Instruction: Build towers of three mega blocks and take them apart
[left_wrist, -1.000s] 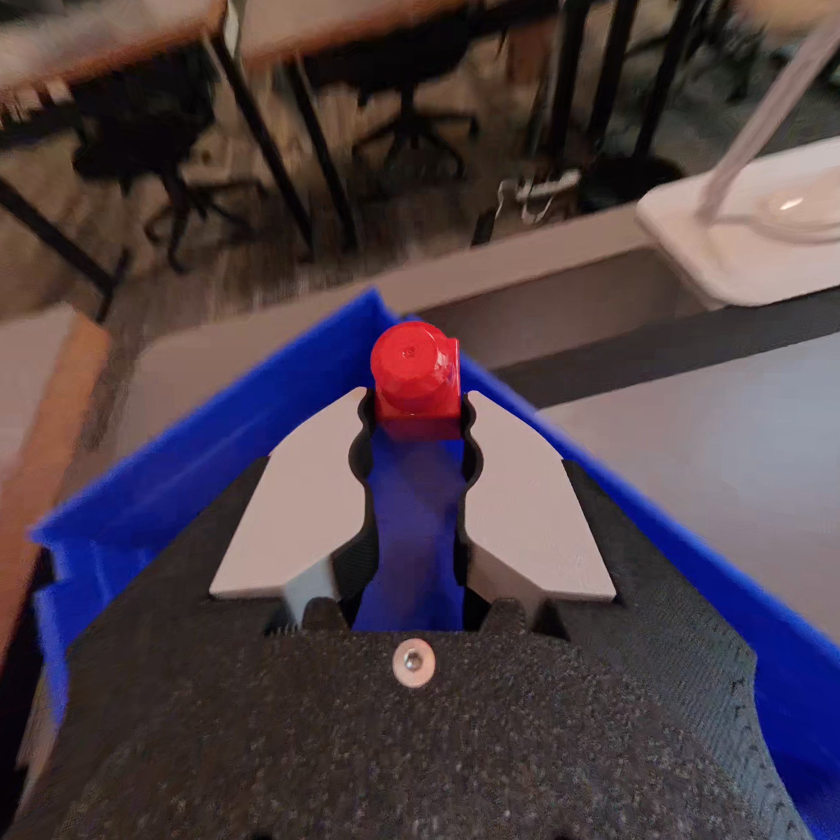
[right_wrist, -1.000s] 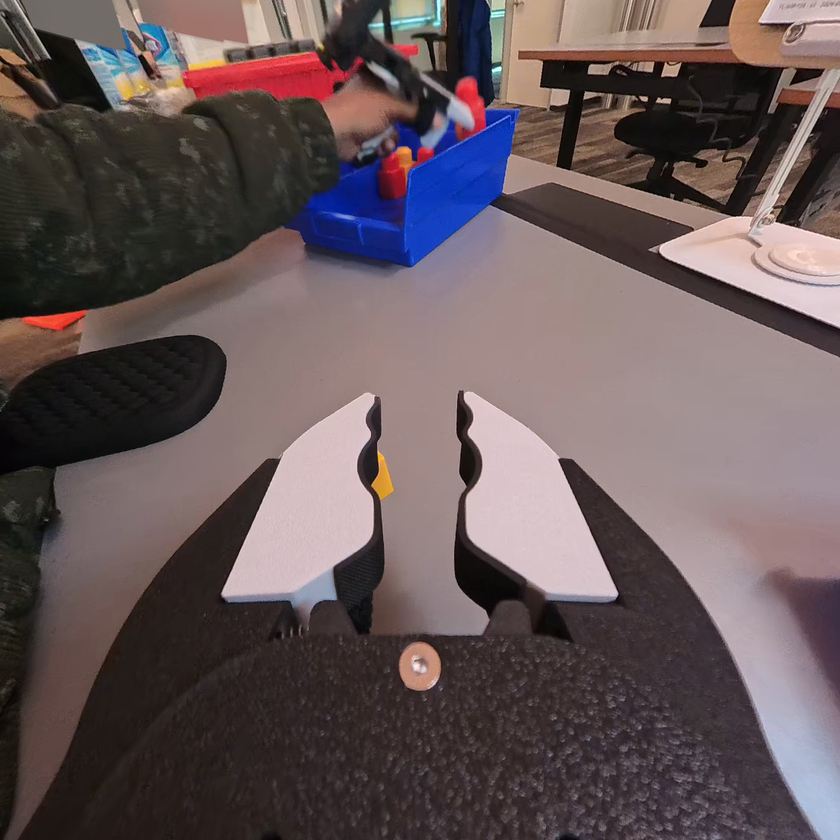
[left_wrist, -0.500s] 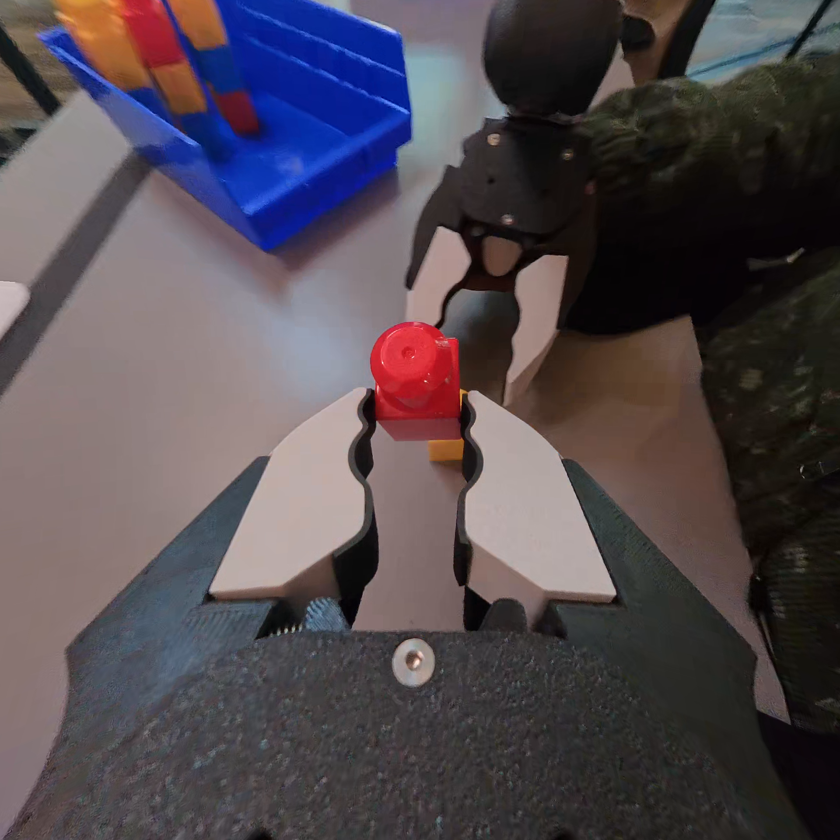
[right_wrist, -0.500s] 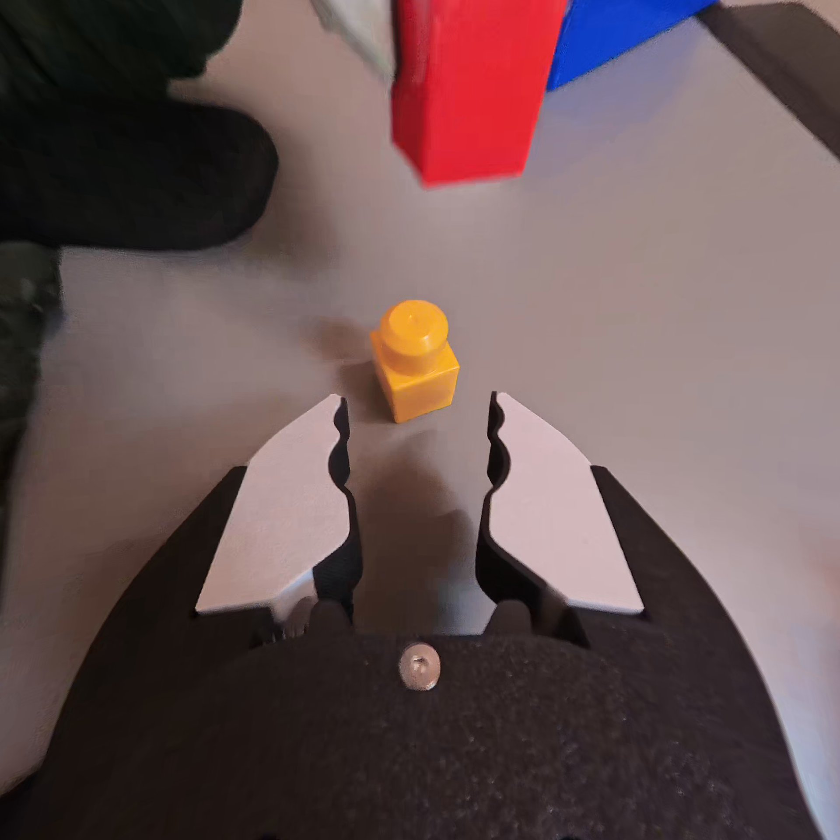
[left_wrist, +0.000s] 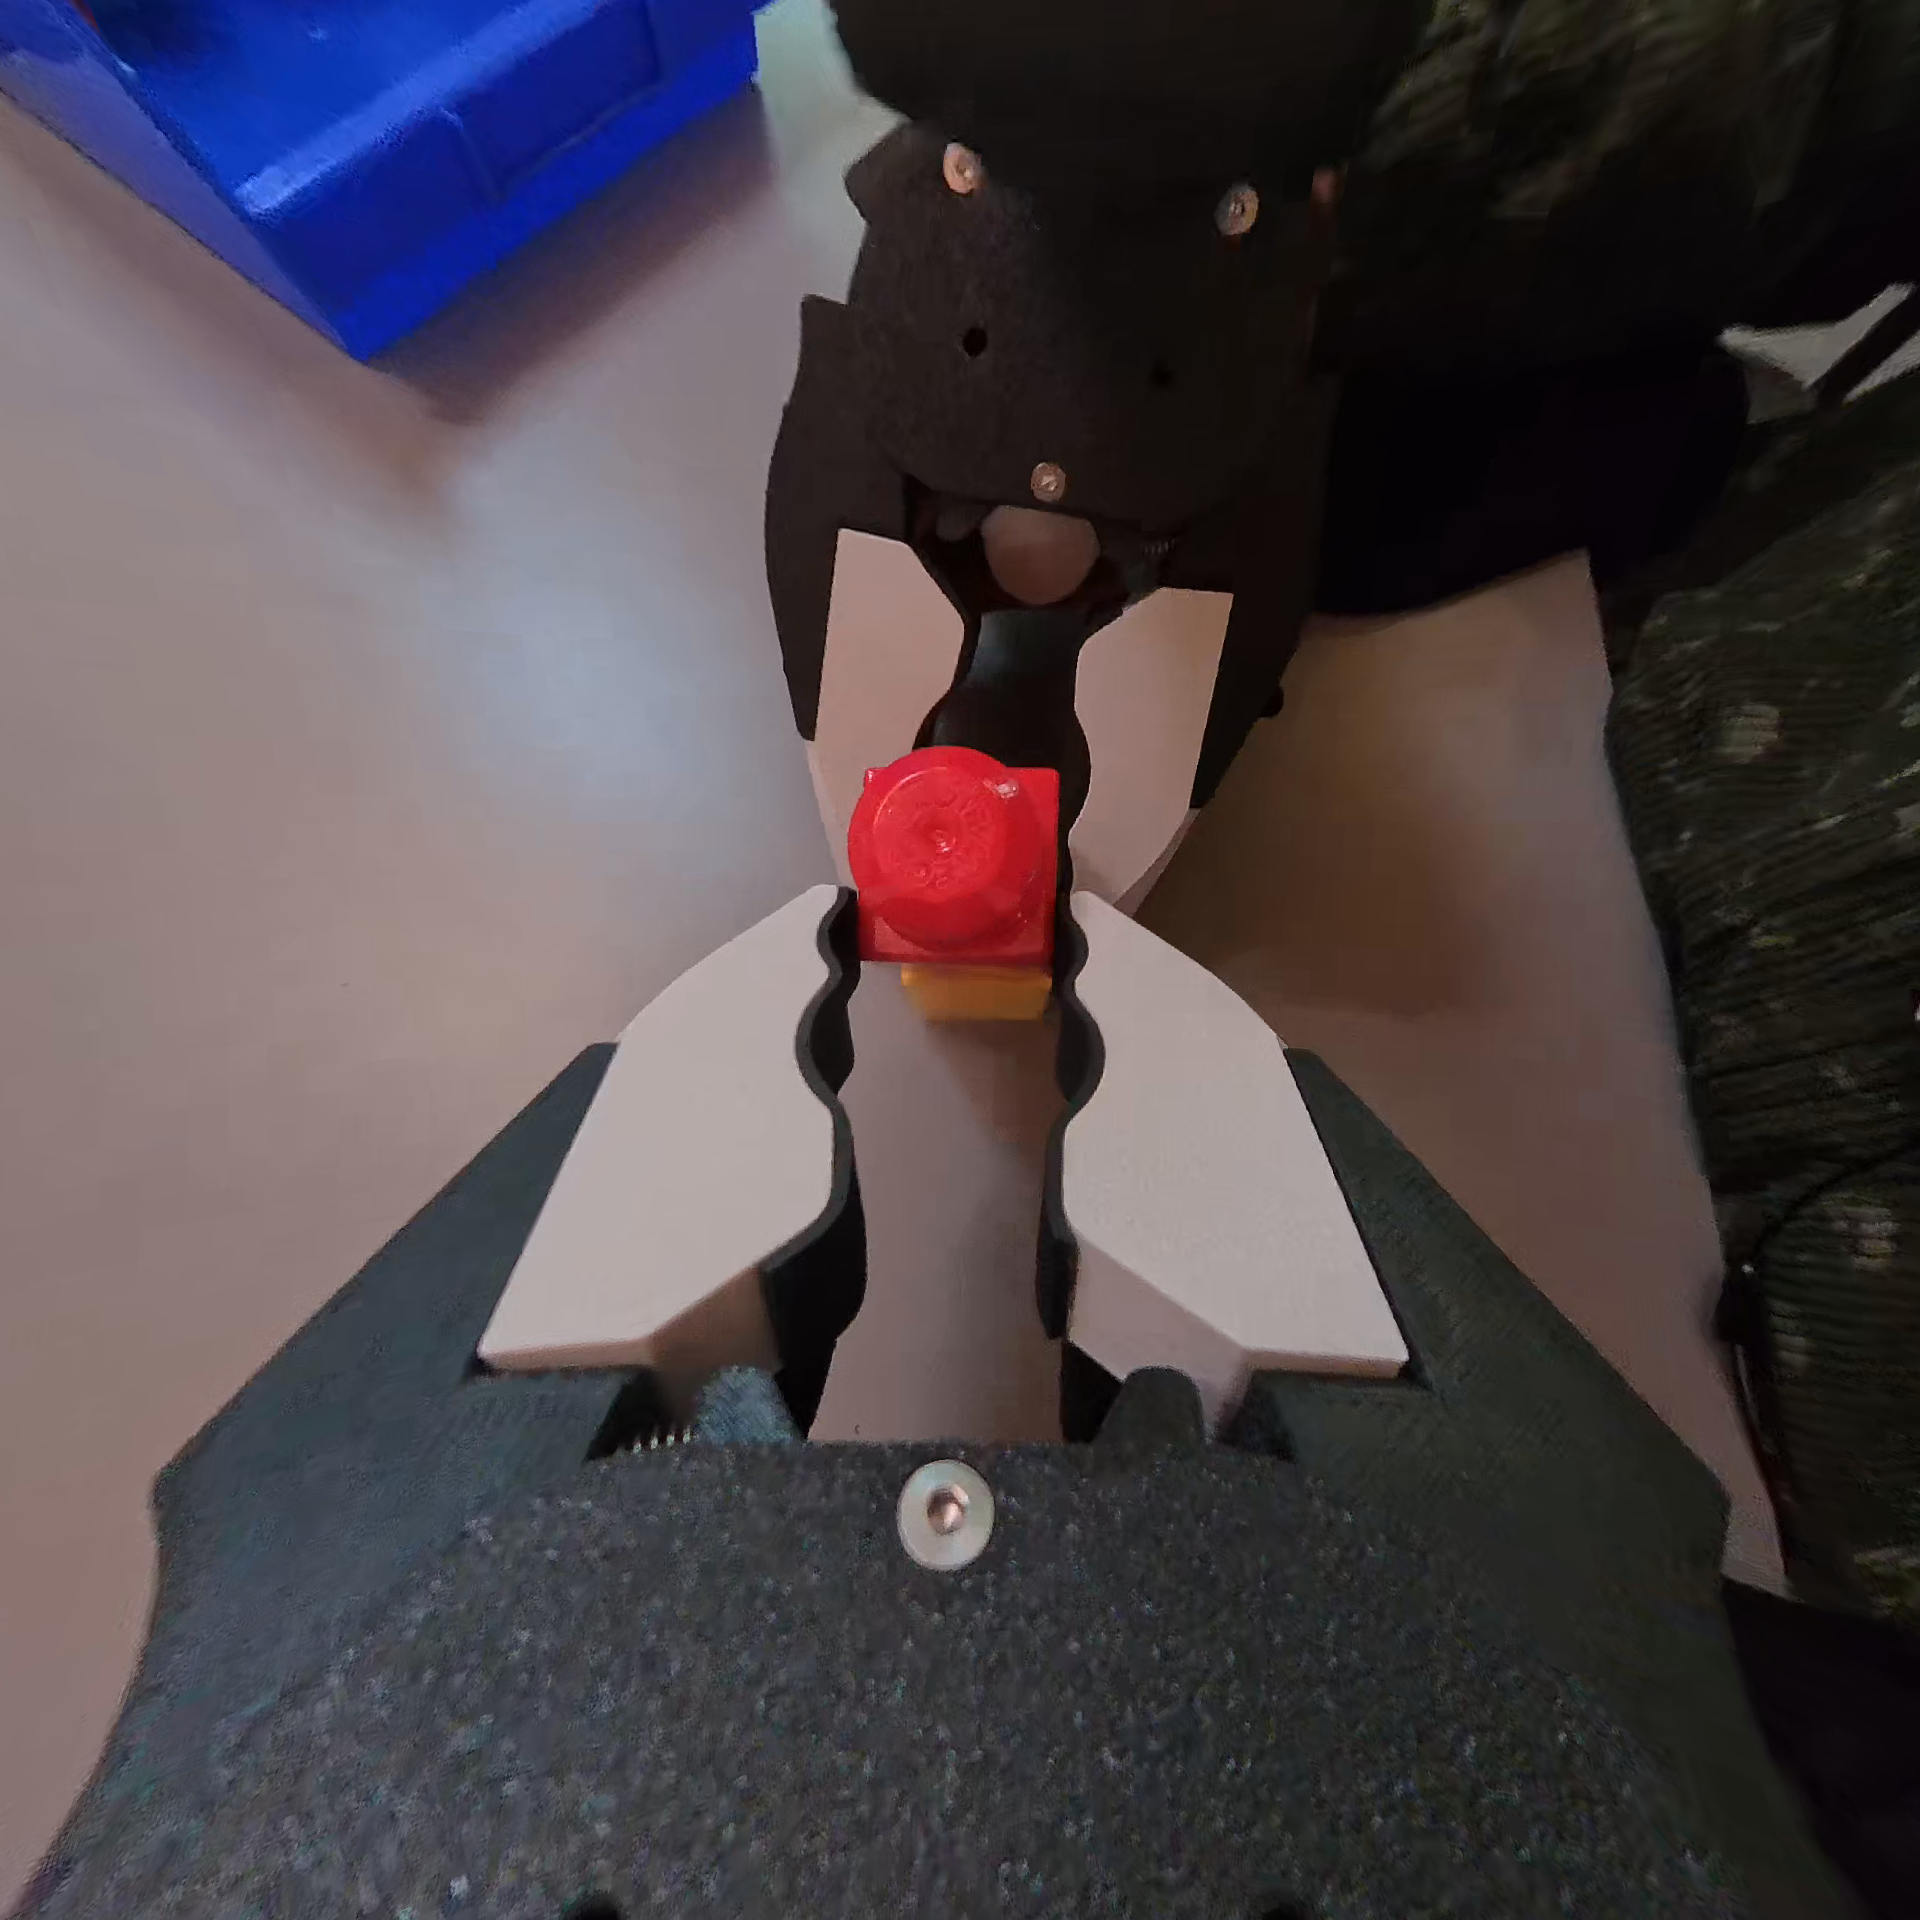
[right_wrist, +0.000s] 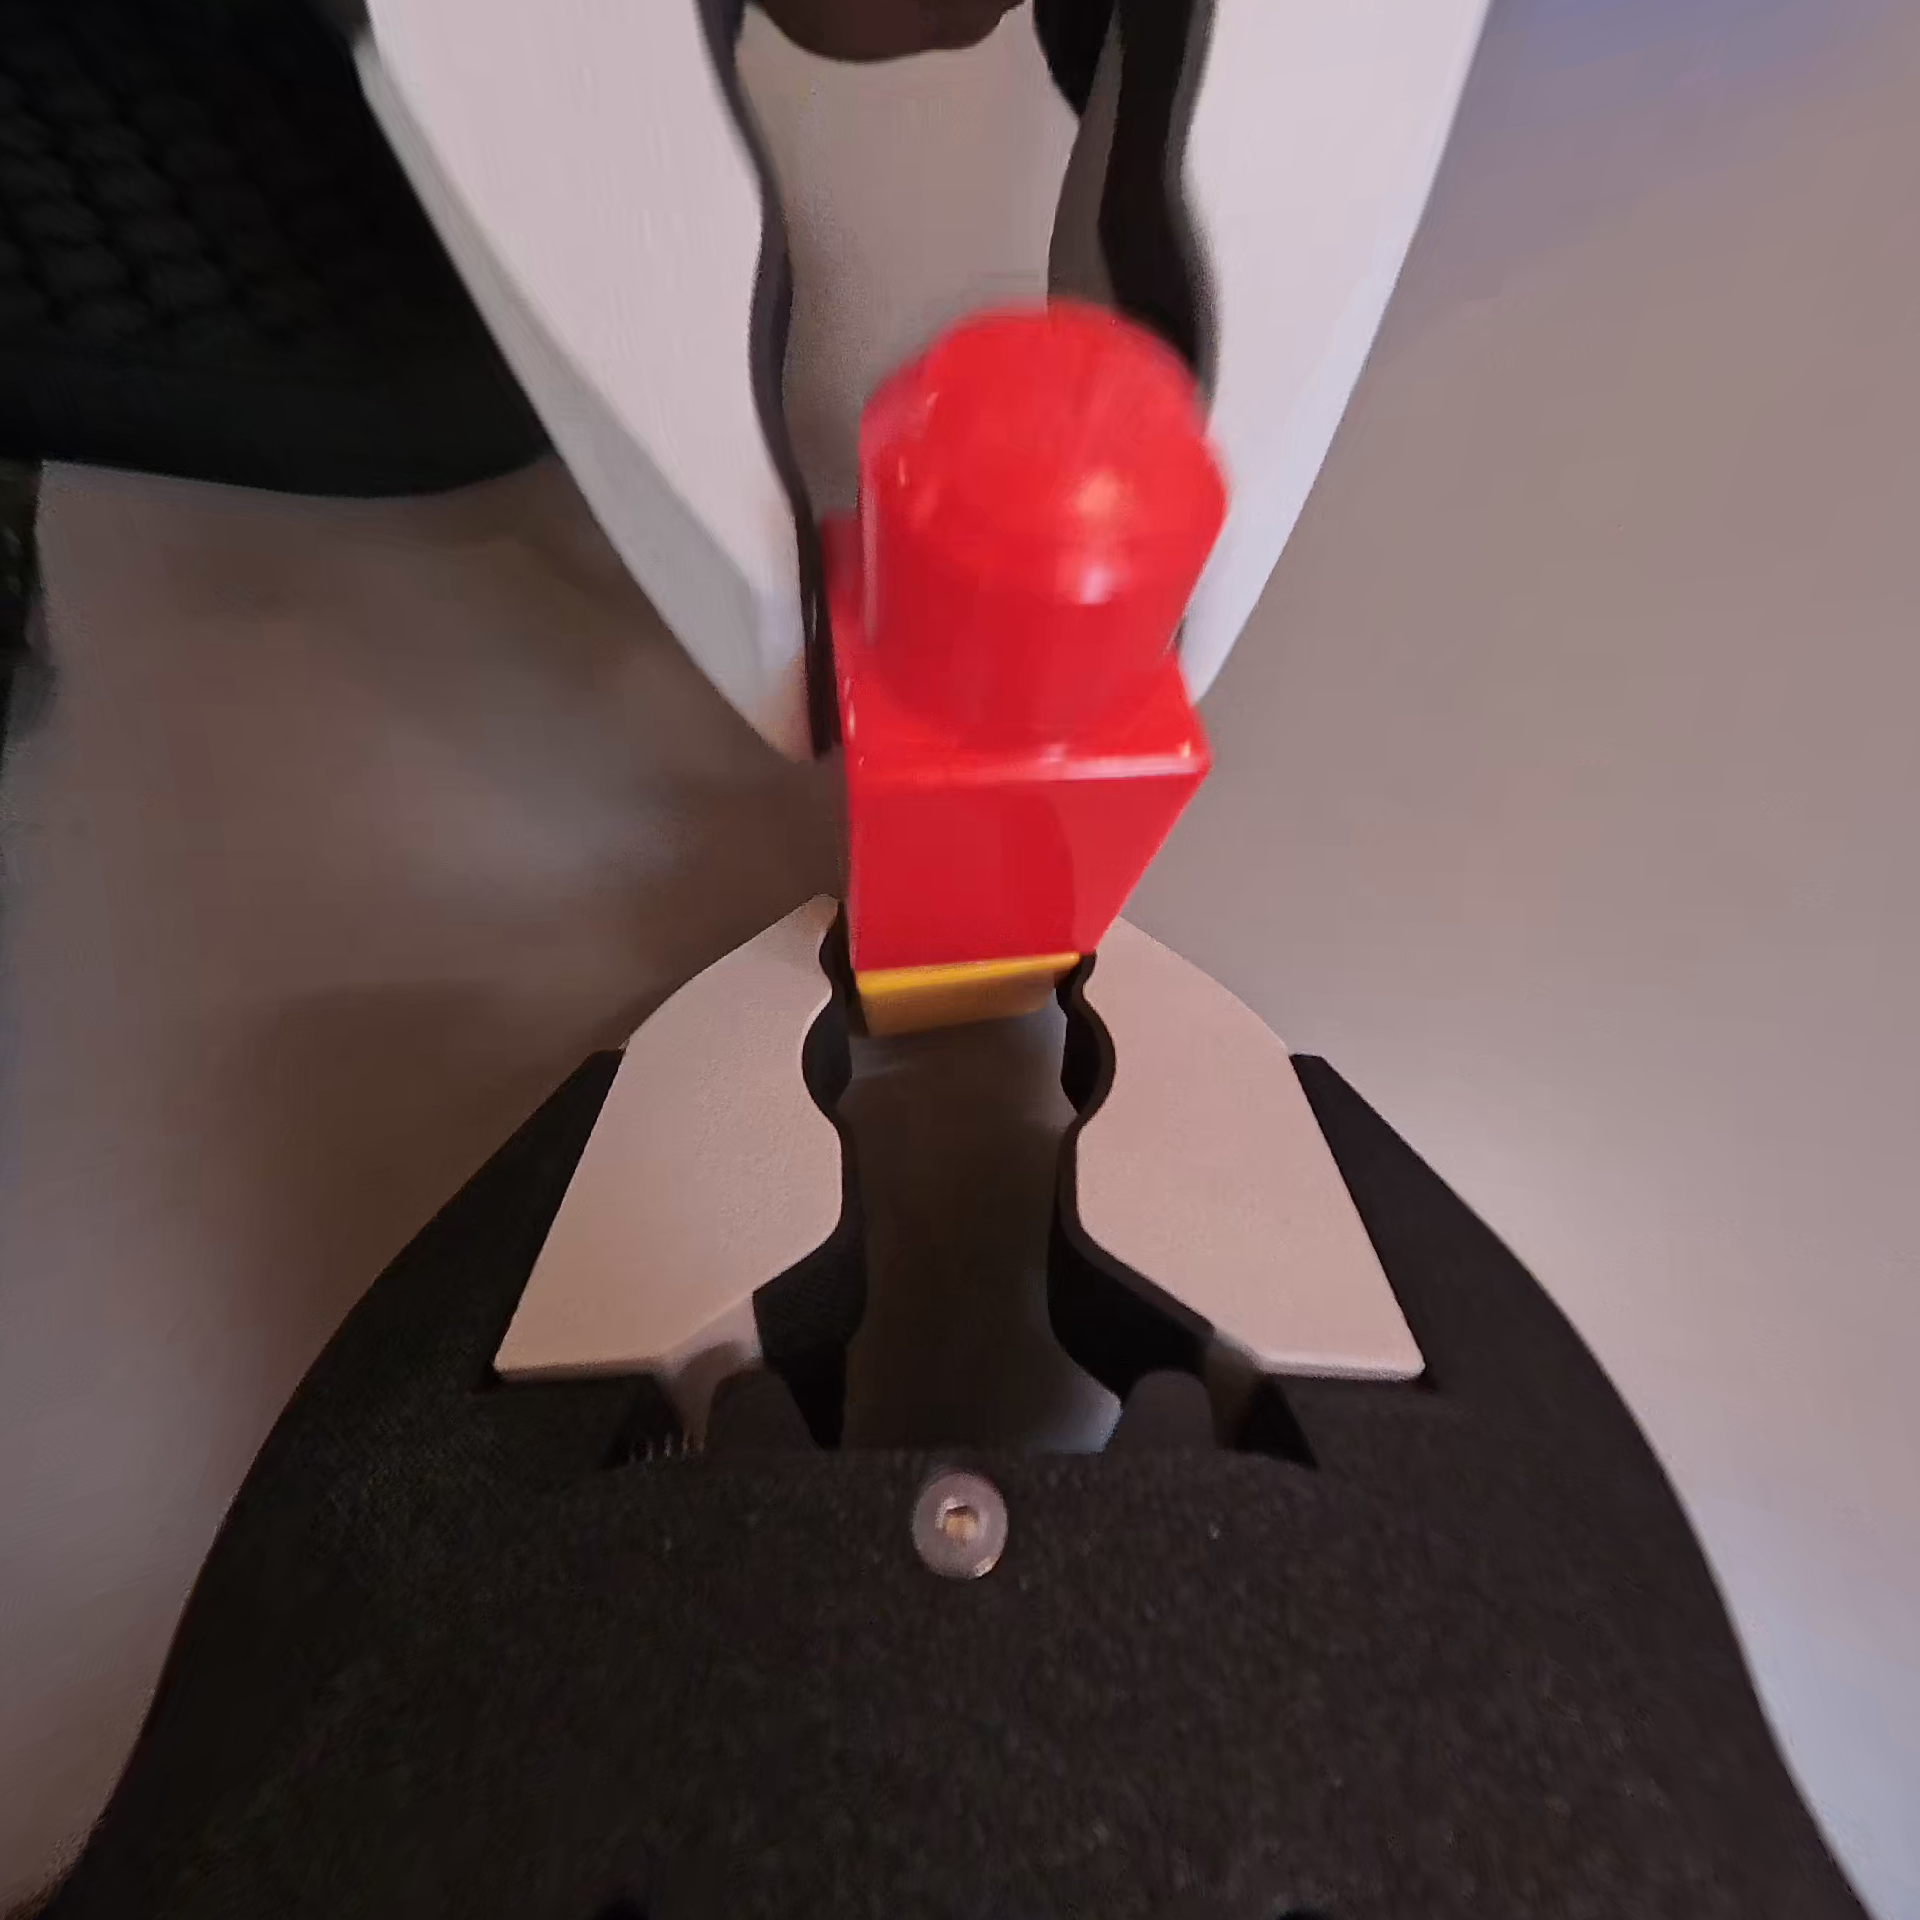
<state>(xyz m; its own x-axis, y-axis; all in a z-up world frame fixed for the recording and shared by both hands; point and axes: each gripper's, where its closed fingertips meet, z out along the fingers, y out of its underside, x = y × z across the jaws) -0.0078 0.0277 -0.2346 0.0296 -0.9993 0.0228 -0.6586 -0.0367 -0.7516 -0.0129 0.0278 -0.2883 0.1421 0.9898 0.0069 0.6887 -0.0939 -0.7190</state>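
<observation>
Two blocks stacked at table (left_wrist: 312, 831) centre: one red block (left_wrist: 951, 868) on one yellow block (left_wrist: 971, 992). Left gripper (left_wrist: 954, 920) clamped on the red block, right gripper (right_wrist: 956, 971) pinching the yellow one from twelve o'clock opposite. One blue bin (left_wrist: 395, 135) at eleven o'clock.

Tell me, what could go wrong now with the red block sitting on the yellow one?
1. The left gripper grips the red block only at its fingertips, so pressing down might make it slip or tilt.
2. The right gripper pinches just the yellow block low at its tips; it could pop free.
3. The two grippers almost touch, so they might bump and knock the small tower over on the table.
</observation>
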